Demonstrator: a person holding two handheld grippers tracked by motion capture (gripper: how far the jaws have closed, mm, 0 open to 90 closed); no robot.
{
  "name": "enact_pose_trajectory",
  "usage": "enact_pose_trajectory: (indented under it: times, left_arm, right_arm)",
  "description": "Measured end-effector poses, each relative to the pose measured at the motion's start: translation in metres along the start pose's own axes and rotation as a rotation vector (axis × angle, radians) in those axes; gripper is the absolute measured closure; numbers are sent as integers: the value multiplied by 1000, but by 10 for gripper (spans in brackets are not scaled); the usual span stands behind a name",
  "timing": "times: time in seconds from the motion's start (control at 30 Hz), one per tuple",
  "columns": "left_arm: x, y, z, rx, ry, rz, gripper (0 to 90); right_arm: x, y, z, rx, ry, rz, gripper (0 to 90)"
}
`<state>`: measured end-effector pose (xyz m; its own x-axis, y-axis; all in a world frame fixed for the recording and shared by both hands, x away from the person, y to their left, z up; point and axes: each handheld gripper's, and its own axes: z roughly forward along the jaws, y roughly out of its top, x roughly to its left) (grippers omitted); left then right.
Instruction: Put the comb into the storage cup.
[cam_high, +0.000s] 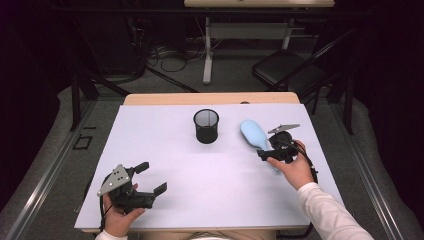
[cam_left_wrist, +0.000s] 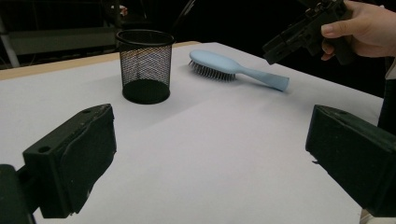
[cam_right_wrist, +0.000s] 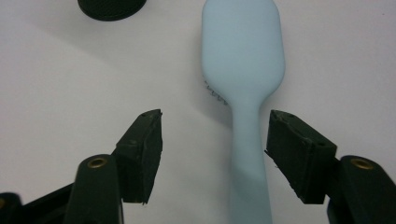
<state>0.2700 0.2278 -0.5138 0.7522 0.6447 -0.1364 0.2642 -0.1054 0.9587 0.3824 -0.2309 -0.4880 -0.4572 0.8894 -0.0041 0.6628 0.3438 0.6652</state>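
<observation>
A light blue hairbrush (cam_high: 252, 132) lies bristles down on the white table top (cam_high: 165, 145), right of middle, with its handle pointing toward the person. My right gripper (cam_high: 270, 151) hovers just above that handle. In the right gripper view the handle (cam_right_wrist: 250, 154) runs between the spread jaws of the right gripper (cam_right_wrist: 217, 144), and neither pad touches it. The left gripper view shows the brush (cam_left_wrist: 224, 65) flat on the table and the right gripper (cam_left_wrist: 299, 35) held over its handle end. My left gripper (cam_high: 153, 178) rests open at the near left, holding nothing.
A black mesh pen cup (cam_high: 206, 126) stands upright at the back middle, left of the brush head; it is also in the left gripper view (cam_left_wrist: 145, 65). Beyond the table are a dark chair (cam_high: 285, 70), another table's legs and floor cables.
</observation>
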Motion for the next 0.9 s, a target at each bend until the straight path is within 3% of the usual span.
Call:
enact_pose_trajectory:
  times: [0.1,0.47,0.63,0.7,0.9]
  left_arm:
    - [0,0,0,1,-1,-3,23]
    - [0,0,1,2,3,-3,23]
    - [0,0,1,5,1,-1,23]
    - [0,0,1,4,1,-1,23]
    - [0,0,1,4,1,-1,23]
  right_arm:
    - [-2,1,0,2,-10,-8,299]
    - [-7,4,3,46,-1,38,138]
    - [-9,6,5,73,6,56,10]
    - [-10,7,6,79,12,67,0]
    - [-9,9,7,102,14,39,0]
